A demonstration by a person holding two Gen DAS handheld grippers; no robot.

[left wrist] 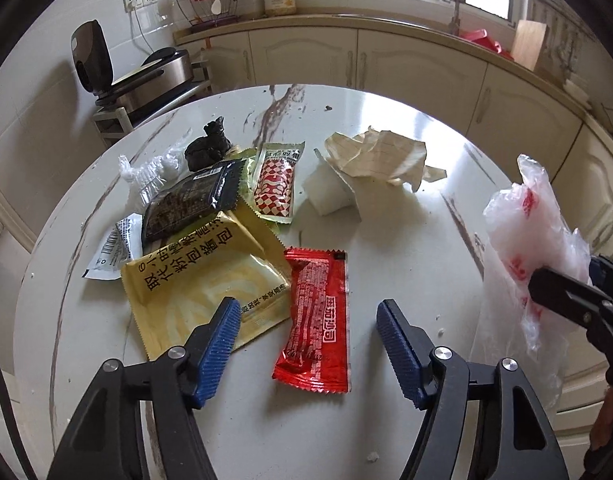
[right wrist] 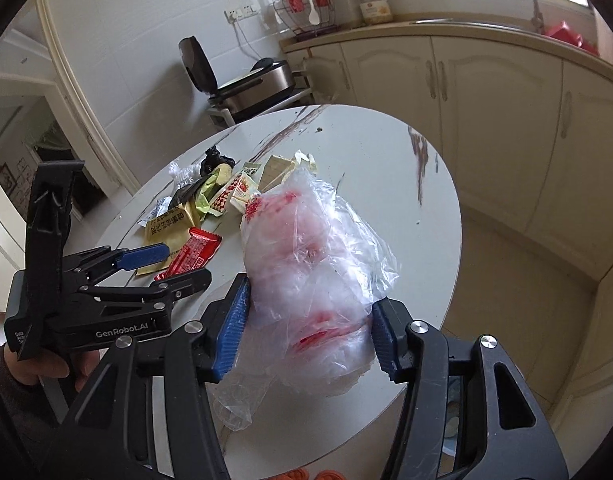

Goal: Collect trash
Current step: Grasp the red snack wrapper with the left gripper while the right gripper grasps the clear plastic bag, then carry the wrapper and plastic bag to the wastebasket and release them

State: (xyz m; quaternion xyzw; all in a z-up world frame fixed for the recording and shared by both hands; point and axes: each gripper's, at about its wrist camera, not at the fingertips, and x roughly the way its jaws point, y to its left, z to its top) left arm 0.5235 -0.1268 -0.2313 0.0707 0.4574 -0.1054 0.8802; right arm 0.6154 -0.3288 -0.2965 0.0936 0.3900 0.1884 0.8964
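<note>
While the right hand-held gripper [right wrist: 308,330] is clamped on a crumpled clear plastic bag [right wrist: 310,264] with red print, both blue pads [right wrist: 232,330] pressing into its sides at lower centre of the right wrist view, the left hand-held gripper [left wrist: 308,344] stands spread and grasps nothing. No earlier view is given for comparison. In the left wrist view the red sauce sachet [left wrist: 316,320] lies flat on the round white marbled tabletop [left wrist: 406,240] between the left fingers, nearer the left one, with neither pad touching it. Its upper left edge lies just beside a large yellow seasoning packet [left wrist: 202,280], whose lower edge passes under the left fingertip in the picture. Above the yellow packet, towards centre left, rests a black packet [left wrist: 190,204], partly overlapping it; a white barcode packet [left wrist: 116,248] pokes out at far left. A red-and-white checked sachet [left wrist: 276,184] lies upright in the frame at centre, with a knotted black bag [left wrist: 208,146] and clear crinkled plastic [left wrist: 146,172] to its upper left. Crumpled cream paper [left wrist: 380,154] sits at upper centre right, over a white block [left wrist: 328,192]. The held plastic bag appears at the right edge of the left wrist view, above the tabletop rim.
</note>
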